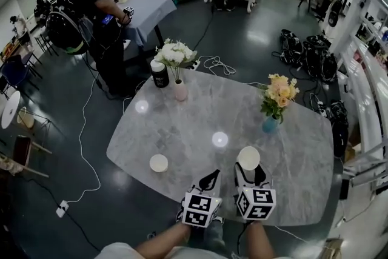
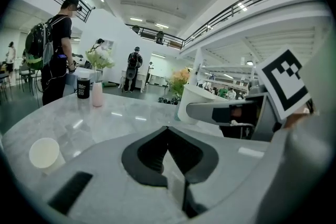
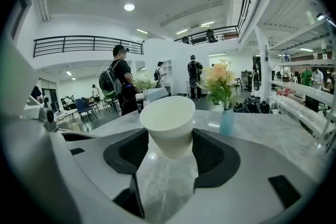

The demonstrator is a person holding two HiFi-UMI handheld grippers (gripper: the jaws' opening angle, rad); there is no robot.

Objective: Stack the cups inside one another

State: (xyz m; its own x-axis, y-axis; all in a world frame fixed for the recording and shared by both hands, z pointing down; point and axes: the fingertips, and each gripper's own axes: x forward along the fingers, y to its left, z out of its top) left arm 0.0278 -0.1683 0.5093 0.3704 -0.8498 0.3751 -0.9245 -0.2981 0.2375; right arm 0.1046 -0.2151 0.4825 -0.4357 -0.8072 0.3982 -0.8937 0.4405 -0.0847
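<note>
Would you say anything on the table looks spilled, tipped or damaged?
Nothing stands out: the pink vase and blue vase stand upright, one white cup sits upright on the table, the right gripper holds the other cup.

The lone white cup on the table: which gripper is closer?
Left. The left gripper is right of the lone cup, shut and empty; the right gripper is farther right, holding another cup.

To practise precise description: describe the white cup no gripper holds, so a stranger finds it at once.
On the grey marble table, look along the near edge, on the person's left. A white cup stands alone there, left of the left gripper. Unlike the other white cup, clamped in the right gripper, nothing touches it.
</note>
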